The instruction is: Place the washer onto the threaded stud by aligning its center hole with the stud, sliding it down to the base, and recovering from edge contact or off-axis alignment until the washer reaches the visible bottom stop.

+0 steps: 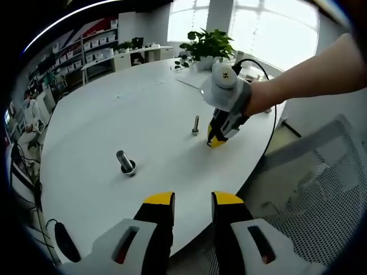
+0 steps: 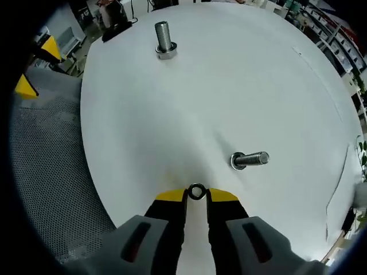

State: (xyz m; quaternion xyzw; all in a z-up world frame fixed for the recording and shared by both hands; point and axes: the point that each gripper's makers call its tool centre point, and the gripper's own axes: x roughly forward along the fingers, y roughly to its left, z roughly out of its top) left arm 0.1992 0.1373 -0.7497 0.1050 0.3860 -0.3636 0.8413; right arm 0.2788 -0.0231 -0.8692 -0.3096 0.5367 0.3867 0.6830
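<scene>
- While I hold both tongs over it, the round white table (image 1: pixel 109 120) lies bare and glossy; behind it stand shelving (image 1: pixel 94 48) along the wall, bright windows (image 1: pixel 275 26) and a potted plant (image 1: pixel 211 46) at the far edge.
- Beside the table's near rim sits a grey mesh chair (image 2: pixel 51 172), close under my right tongs.
- Two bolts stand head-down on the tabletop: a thick stud (image 2: pixel 164 40) well away from my right tongs, and a slimmer stud (image 2: pixel 250 160) near them, off to one side.
- My left tongs (image 1: pixel 192 200) hover off the table's edge, jaws spread with nothing between them.
- My right tongs (image 2: pixel 196 193) are pressed onto the washer (image 2: pixel 196 192), a small steel ring with a dark hole, pinched at the yellow tips just above the tabletop.
- Nothing lies between the washer and the slimmer stud.
</scene>
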